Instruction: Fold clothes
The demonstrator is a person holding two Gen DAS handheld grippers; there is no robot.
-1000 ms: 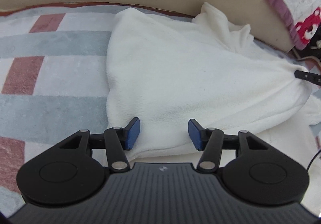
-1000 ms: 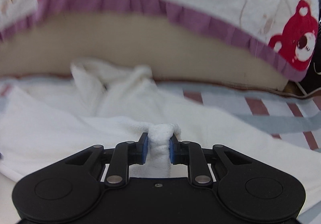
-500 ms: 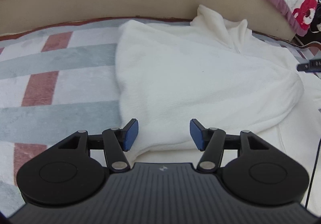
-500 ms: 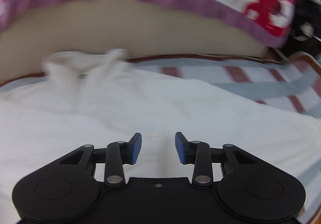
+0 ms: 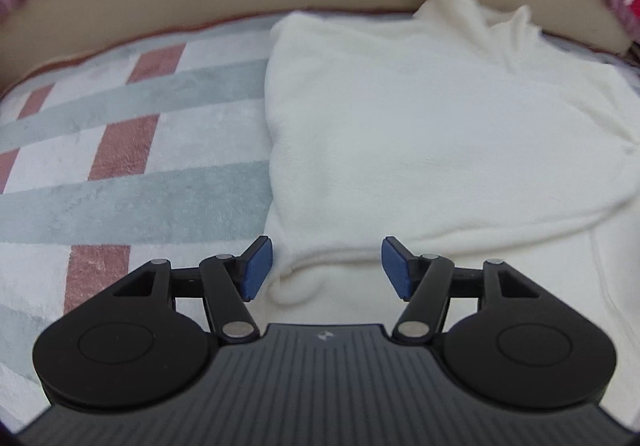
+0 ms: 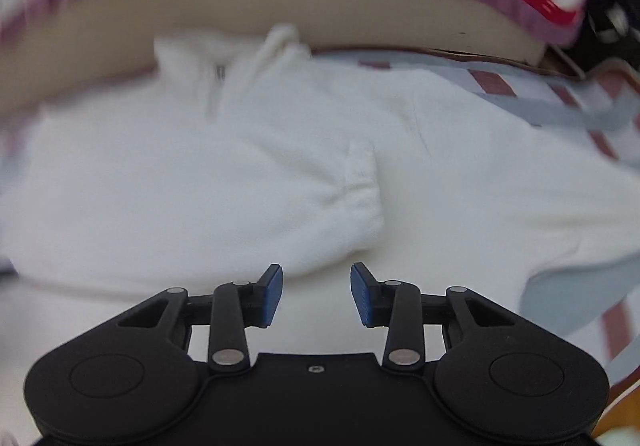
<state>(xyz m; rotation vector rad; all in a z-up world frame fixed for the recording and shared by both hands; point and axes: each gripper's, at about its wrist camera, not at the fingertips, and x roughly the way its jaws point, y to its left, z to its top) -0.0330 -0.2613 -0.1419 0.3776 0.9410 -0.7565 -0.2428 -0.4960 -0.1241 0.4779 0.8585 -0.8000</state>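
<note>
Now we kept left gripper [image 5: 323,268] spreading, nothing pinched, fleece hem under gap. Right gripper [image 6: 316,294] spread, empty. White fleece garment [image 5: 420,134] lay on striped blanket [image 5: 132,150], collar [image 6: 248,58] toward far edge. We judged it soft, light, limp, bulky; best pinched at folded sleeve cuff [image 6: 360,190] or hem corner.

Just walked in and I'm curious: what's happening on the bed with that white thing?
A person is folding a white fleece garment on a striped blanket with a handheld gripper in each hand. Neither is gripping the cloth. The left gripper hangs over the garment's folded near edge with its jaws opening. The right gripper is open over the garment, near a sleeve cuff lying across the body.
</note>
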